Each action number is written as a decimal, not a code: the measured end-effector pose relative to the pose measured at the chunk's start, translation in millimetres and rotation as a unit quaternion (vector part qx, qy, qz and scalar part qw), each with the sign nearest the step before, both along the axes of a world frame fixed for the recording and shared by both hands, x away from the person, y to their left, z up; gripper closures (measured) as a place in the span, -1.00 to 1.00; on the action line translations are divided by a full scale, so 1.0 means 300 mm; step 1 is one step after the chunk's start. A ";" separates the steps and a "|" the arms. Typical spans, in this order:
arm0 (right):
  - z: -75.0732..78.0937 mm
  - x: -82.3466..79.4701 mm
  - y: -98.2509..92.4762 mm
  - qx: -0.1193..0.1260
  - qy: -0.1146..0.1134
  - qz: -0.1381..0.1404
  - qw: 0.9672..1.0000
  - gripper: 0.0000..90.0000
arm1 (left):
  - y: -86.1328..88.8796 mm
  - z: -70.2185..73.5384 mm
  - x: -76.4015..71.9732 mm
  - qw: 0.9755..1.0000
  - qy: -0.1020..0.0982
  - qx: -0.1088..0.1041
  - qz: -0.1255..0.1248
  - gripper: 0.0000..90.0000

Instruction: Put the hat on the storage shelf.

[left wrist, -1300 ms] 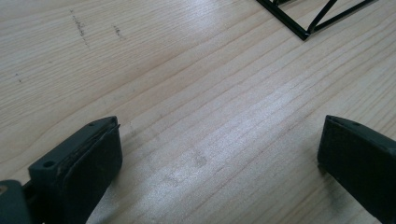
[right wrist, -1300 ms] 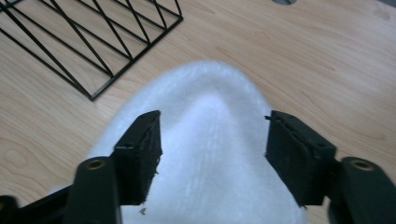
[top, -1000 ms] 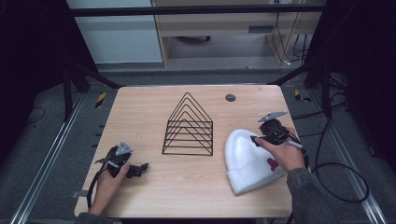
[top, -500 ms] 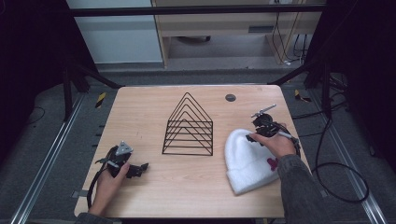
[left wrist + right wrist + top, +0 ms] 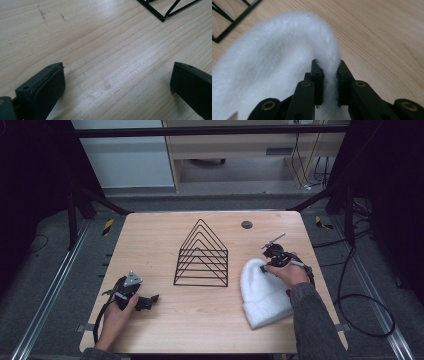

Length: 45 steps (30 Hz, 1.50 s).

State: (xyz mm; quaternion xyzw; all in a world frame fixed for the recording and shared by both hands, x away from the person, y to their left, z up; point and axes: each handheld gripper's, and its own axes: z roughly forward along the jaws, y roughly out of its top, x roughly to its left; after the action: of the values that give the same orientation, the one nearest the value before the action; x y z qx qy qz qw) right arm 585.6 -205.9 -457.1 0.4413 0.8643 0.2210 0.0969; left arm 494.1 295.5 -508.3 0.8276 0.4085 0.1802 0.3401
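White fuzzy beanie (image 5: 265, 292) flat beside wire rack (image 5: 201, 256), apparently apart.

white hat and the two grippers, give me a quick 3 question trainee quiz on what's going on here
1. True or false: the right gripper has its jaws closed on a fold of the white hat.
2. What lies between the jaws of the left gripper?
A. the wire rack
B. bare wooden table
C. the hat's brim
3. Fill in: in the high view, the black wire rack stands to the ___ of the hat.

Key
1. True: fluffy fabric is pinched between the two pads.
2. B: the jaws stand wide apart over the table, with a rack corner farther off.
3. Left.
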 end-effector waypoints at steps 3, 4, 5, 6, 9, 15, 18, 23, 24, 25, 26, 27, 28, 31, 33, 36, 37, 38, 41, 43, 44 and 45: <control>0.041 -0.034 -0.012 0.013 -0.030 0.004 0.999 0.82 | 0.000 0.000 0.000 1.000 0.000 0.000 0.000 -1.00; 0.056 -0.047 -0.017 0.020 -0.040 0.002 0.999 0.82 | 0.000 0.000 0.000 1.000 0.000 0.000 0.000 -1.00; 0.070 -0.060 -0.023 0.024 -0.051 0.004 0.998 0.83 | 0.000 0.000 0.000 1.000 0.000 0.000 0.000 -1.00; 0.082 -0.072 -0.027 0.026 -0.061 0.005 0.998 0.83 | 0.000 0.000 0.000 1.000 0.000 0.000 0.000 -1.00; 0.116 -0.113 -0.037 0.035 -0.082 0.006 0.996 0.83 | 0.000 0.000 0.000 1.000 0.000 0.001 0.000 -1.00; 0.182 -0.217 -0.033 0.047 -0.149 0.013 0.988 0.83 | 0.002 0.001 0.005 1.000 0.001 0.002 0.006 -1.00; 0.229 -0.281 -0.022 0.059 -0.176 0.017 0.982 0.84 | 0.001 0.001 0.006 1.000 0.000 0.001 0.009 -1.00; 0.282 -0.356 -0.015 0.073 -0.207 0.024 0.975 0.84 | 0.000 0.001 0.006 1.000 0.001 0.002 0.010 -1.00; 0.286 -0.364 -0.014 0.075 -0.210 0.024 0.974 0.84 | 0.000 0.001 0.006 1.000 0.000 0.001 0.010 -1.00; 0.291 -0.374 -0.014 0.078 -0.212 0.024 0.974 0.84 | 0.000 0.001 0.006 1.000 0.000 0.001 0.010 -1.00; 0.295 -0.383 -0.013 0.079 -0.215 0.024 0.973 0.84 | 0.000 0.001 0.006 1.000 0.000 0.002 0.010 -1.00; 0.299 -0.392 -0.012 0.081 -0.219 0.024 0.972 0.84 | 0.000 0.001 0.006 1.000 -0.001 0.003 0.010 -1.00; 0.304 -0.400 -0.011 0.083 -0.222 0.025 0.971 0.84 | 0.000 0.001 0.005 1.000 -0.001 0.003 0.008 -1.00; 0.319 -0.422 -0.008 0.090 -0.228 0.028 0.969 0.84 | -0.001 0.002 0.004 1.000 -0.003 0.003 0.005 -1.00; 0.334 -0.436 -0.006 0.094 -0.231 0.028 0.968 0.84 | -0.005 0.011 -0.001 1.000 -0.010 0.011 0.002 -0.95; 0.362 -0.453 0.000 0.096 -0.236 0.032 0.967 0.84 | -0.009 0.036 -0.011 1.000 -0.024 0.006 -0.005 -0.93; 0.373 -0.458 0.002 0.097 -0.237 0.034 0.966 0.84 | -0.011 0.048 -0.016 1.000 -0.030 -0.005 -0.007 -0.93; 0.384 -0.463 0.006 0.096 -0.240 0.035 0.965 0.84 | -0.013 0.062 -0.022 0.999 -0.037 -0.014 -0.009 -0.93; 0.425 -0.482 0.016 0.103 -0.248 0.041 0.962 0.84 | -0.027 0.106 -0.039 0.998 -0.054 -0.027 -0.018 -0.93; 0.445 -0.489 0.022 0.105 -0.255 0.044 0.960 0.84 | -0.035 0.134 -0.047 0.997 -0.062 -0.037 -0.024 -0.92; 0.456 -0.493 0.024 0.105 -0.258 0.045 0.959 0.84 | -0.039 0.145 -0.048 0.997 -0.063 -0.040 -0.024 -0.92; 0.464 -0.493 0.025 0.108 -0.261 0.045 0.958 0.84 | -0.042 0.154 -0.048 0.997 -0.064 -0.043 -0.024 -0.92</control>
State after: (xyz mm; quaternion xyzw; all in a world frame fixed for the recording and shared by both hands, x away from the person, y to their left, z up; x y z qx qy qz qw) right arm 437.8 -198.3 -317.8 0.3368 0.7990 0.4246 0.2604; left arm 479.7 282.9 -462.2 0.8086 0.3734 0.2068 0.4049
